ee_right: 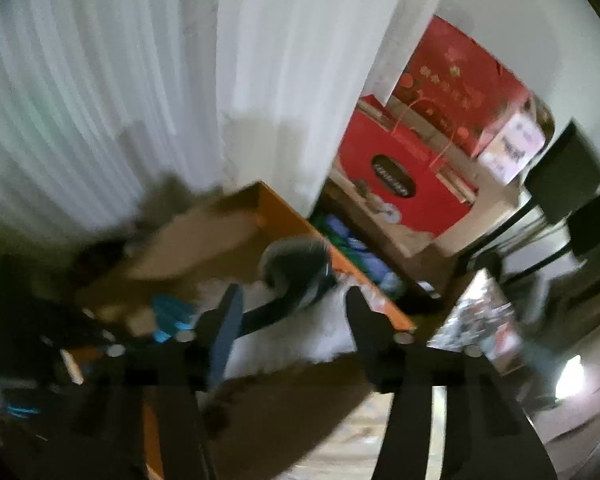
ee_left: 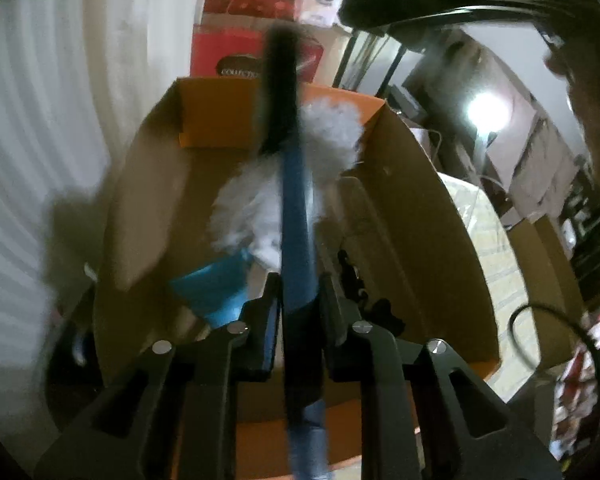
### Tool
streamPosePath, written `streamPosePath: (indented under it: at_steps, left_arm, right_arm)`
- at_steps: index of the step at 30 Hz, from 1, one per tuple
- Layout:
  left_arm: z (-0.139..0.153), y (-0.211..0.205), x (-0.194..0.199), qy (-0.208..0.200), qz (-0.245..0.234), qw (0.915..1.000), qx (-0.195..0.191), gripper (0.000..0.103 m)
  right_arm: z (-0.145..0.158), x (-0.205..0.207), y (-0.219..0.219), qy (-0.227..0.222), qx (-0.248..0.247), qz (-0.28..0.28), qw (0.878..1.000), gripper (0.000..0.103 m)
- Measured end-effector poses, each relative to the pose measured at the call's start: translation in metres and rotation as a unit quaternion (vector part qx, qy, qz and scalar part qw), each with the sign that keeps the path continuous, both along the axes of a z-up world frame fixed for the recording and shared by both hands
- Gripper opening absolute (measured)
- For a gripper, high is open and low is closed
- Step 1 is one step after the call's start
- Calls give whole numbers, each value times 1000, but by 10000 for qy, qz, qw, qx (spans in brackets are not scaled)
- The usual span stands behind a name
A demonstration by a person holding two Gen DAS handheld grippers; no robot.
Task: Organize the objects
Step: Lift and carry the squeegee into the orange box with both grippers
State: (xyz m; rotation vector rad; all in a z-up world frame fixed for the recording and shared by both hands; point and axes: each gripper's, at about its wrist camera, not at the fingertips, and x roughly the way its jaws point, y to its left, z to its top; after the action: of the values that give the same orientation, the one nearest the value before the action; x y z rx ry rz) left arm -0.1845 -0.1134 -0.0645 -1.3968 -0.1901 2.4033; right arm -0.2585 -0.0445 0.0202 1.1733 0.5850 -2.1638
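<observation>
In the left wrist view my left gripper (ee_left: 298, 296) is shut on the blue handle of a long brush (ee_left: 296, 216) with a black bristle head, held over an open cardboard box (ee_left: 412, 208). A white fluffy duster (ee_left: 260, 200) and a light blue item (ee_left: 212, 292) lie inside the box. In the right wrist view my right gripper (ee_right: 294, 312) is open and empty above the same box (ee_right: 204, 236). The brush head (ee_right: 296, 268) shows beyond its fingers, apart from them.
A white curtain (ee_right: 140, 80) hangs behind the box. Red gift boxes (ee_right: 404, 184) are stacked at the back. Black chairs (ee_right: 572, 184) stand at the right. Another cardboard box (ee_left: 540, 264) and clutter lie at the right in the left wrist view.
</observation>
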Motion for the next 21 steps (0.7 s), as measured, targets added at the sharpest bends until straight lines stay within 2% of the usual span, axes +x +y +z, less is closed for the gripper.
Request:
streamPosePath:
  at_steps: [1, 3, 8, 11, 12, 15, 18, 21]
  left_arm:
    - [-1, 0, -1, -44, 27, 10000, 17, 18]
    - [-5, -1, -2, -124, 51, 9998, 130, 18]
    - [-8, -13, -10, -355, 340, 9954, 828, 19]
    - [-12, -19, -14, -521, 397, 9869, 1472, 19]
    - [-16, -22, -15, -586, 403, 9829, 1700, 20]
    - [-22, -23, -17, -684, 310, 9764, 2027, 20]
    - [-34, -23, -21, -928, 240, 9622, 2548, 21]
    - [-43, -24, -26, -1068, 334, 9574, 2662, 21]
  right_arm:
    - [1, 1, 4, -61, -202, -64, 9998, 69]
    - [-1, 1, 14, -231, -593, -244, 9977, 69]
    - [-31, -1, 24, -904, -763, -582, 9913, 69]
    - [-54, 2, 20, -1178, -659, -677, 9885, 64]
    - [-62, 3, 19, -1308, -729, -724, 9861, 62]
    - [-78, 4, 16, -1734, -1123, -730, 9757, 60]
    - [-89, 4, 11, -1956, -1353, -783, 9681, 59]
    - [-100, 0, 9, -2011, -1296, -945, 9664, 56]
